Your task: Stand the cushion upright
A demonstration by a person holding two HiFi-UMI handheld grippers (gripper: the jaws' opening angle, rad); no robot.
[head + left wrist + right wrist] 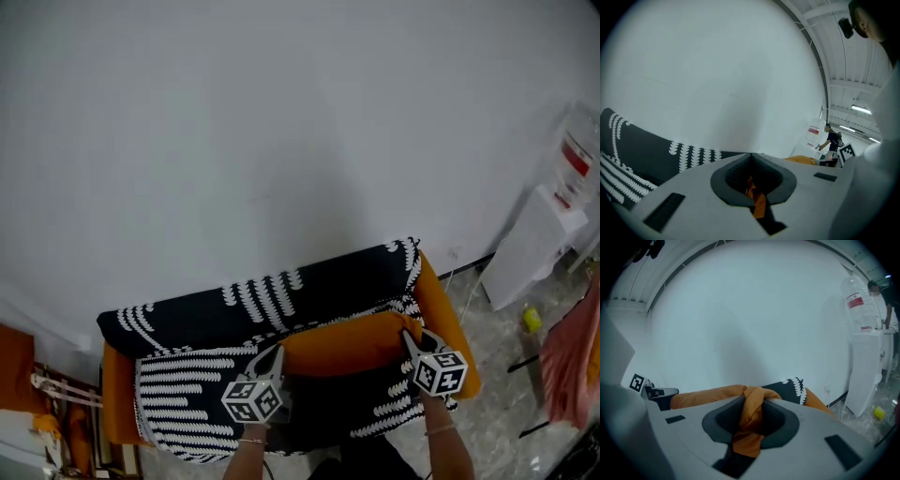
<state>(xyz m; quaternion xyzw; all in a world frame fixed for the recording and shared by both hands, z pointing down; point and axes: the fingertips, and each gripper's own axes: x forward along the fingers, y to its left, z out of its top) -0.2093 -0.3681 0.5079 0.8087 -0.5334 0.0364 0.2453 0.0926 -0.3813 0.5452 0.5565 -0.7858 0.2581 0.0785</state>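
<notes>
An orange cushion [349,343] lies across the seat of a sofa draped in a black-and-white patterned throw [272,302]. My left gripper [277,352] is shut on the cushion's left corner, and a pinch of orange fabric [757,200] shows between its jaws [751,156]. My right gripper [410,337] is shut on the right corner, with a thick fold of orange cloth [751,420] bunched between its pads [752,399]. The cushion's top edge [705,394] stretches from one gripper to the other, in front of the sofa's backrest. Its lower part is hidden.
A plain white wall [281,131] rises right behind the sofa. The sofa's orange arm [448,328] is at the right. A white water dispenser [544,234], a small yellow object [532,319] and a pink cloth [572,361] are on the right. Orange furniture [17,361] stands at the left.
</notes>
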